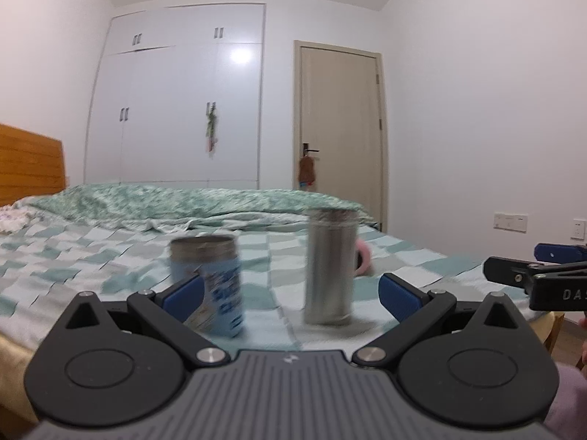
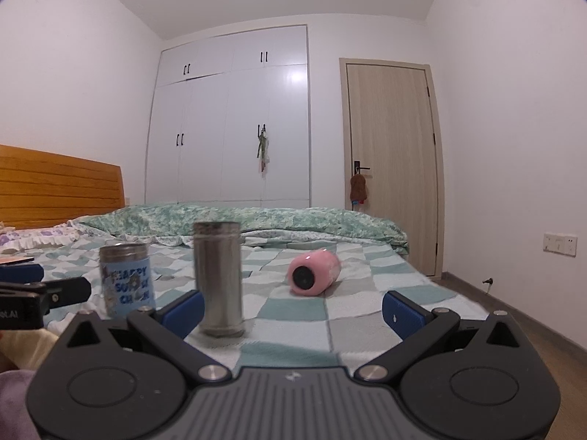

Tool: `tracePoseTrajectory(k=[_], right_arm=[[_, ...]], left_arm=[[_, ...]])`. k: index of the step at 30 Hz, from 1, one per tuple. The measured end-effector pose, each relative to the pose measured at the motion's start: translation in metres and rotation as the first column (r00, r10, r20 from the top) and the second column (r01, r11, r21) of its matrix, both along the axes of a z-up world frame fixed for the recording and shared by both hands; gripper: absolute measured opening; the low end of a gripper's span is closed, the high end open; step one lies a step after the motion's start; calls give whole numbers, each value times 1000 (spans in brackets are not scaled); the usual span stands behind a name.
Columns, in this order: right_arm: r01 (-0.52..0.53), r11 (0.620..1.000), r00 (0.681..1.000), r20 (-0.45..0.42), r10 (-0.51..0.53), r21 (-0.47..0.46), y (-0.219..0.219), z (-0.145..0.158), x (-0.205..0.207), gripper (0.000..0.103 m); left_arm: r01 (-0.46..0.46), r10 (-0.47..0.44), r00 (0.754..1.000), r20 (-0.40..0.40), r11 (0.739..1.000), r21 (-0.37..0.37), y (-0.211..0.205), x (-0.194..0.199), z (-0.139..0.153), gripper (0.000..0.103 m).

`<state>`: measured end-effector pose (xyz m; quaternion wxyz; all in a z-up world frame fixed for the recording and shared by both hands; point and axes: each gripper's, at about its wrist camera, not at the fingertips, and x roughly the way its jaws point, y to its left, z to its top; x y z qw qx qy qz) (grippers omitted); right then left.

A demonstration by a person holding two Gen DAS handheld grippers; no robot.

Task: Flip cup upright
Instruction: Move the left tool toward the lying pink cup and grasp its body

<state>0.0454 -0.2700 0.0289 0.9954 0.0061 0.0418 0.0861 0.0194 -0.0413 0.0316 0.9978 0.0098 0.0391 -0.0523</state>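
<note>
The pink cup [image 2: 314, 272] lies on its side on the bed [image 2: 367, 293], right of the steel flask [image 2: 219, 278], beyond the right gripper [image 2: 293, 310] and between its wide-spread fingers, dark end facing them, long axis running away. The left gripper [image 1: 290, 295] also gapes wide, empty.

Brushed, dull metal on the tall flask [image 2: 219, 279]; same metal at the rim of the blue can [image 2: 126, 279], wrapped below in a printed paper-like label. Smooth pink finish, likely plastic, on the cup [image 2: 314, 272] lying at two o'clock of the flask. Soft checked cloth across the bed [image 2: 293, 308]. Glossy white wardrobe [image 2: 234, 117]; matt wood-grain door [image 2: 390, 154]; varnished wooden headboard [image 2: 55, 187].
</note>
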Motion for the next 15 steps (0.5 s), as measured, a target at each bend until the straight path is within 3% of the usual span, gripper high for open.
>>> tracePoseTrajectory(k=[8, 15], right_arm=[[-19, 1000, 999, -39, 18, -15, -50, 31, 40, 103], [-61, 996, 992, -117, 54, -59, -92, 45, 92, 103]], left_arm=[[72, -71, 997, -15, 997, 34, -61, 43, 42, 103], [118, -113, 990, -85, 992, 51, -117, 105, 74, 103]])
